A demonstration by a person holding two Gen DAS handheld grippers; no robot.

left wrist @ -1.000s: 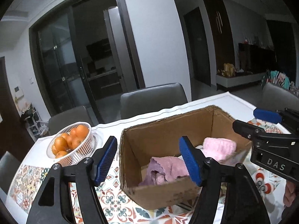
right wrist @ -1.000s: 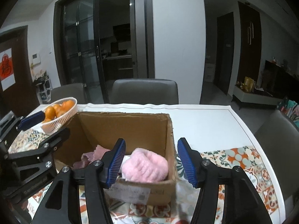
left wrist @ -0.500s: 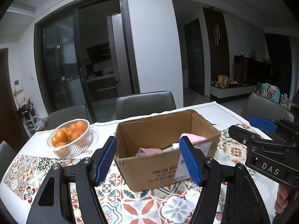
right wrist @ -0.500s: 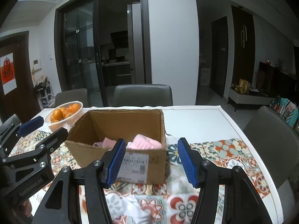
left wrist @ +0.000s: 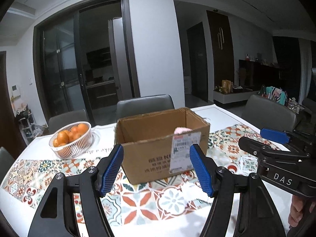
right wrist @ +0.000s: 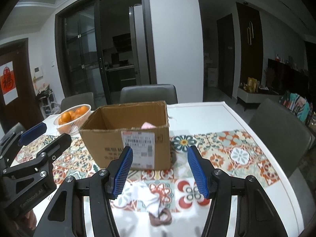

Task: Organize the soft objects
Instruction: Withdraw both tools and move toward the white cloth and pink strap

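Observation:
A brown cardboard box [left wrist: 158,154] [right wrist: 110,142] stands open on the patterned tablecloth, with a pink soft item [left wrist: 182,130] [right wrist: 147,125] showing above its rim. A white sock [right wrist: 147,196] with a brown part [right wrist: 160,218] lies on the table in front of the box, between the right gripper's fingers; a pale edge of it [left wrist: 194,190] shows in the left wrist view. My left gripper [left wrist: 157,170] is open and empty, short of the box. My right gripper [right wrist: 159,170] is open and empty, above the sock.
A white basket of oranges [left wrist: 71,139] [right wrist: 72,117] stands left of the box. Grey chairs [left wrist: 145,104] [right wrist: 280,130] ring the table. The white table edge [right wrist: 254,136] runs along the right.
Both grippers have pulled back and down from above the box. The box now stands farther off, its inside mostly hidden, and the white sock has come into view in front.

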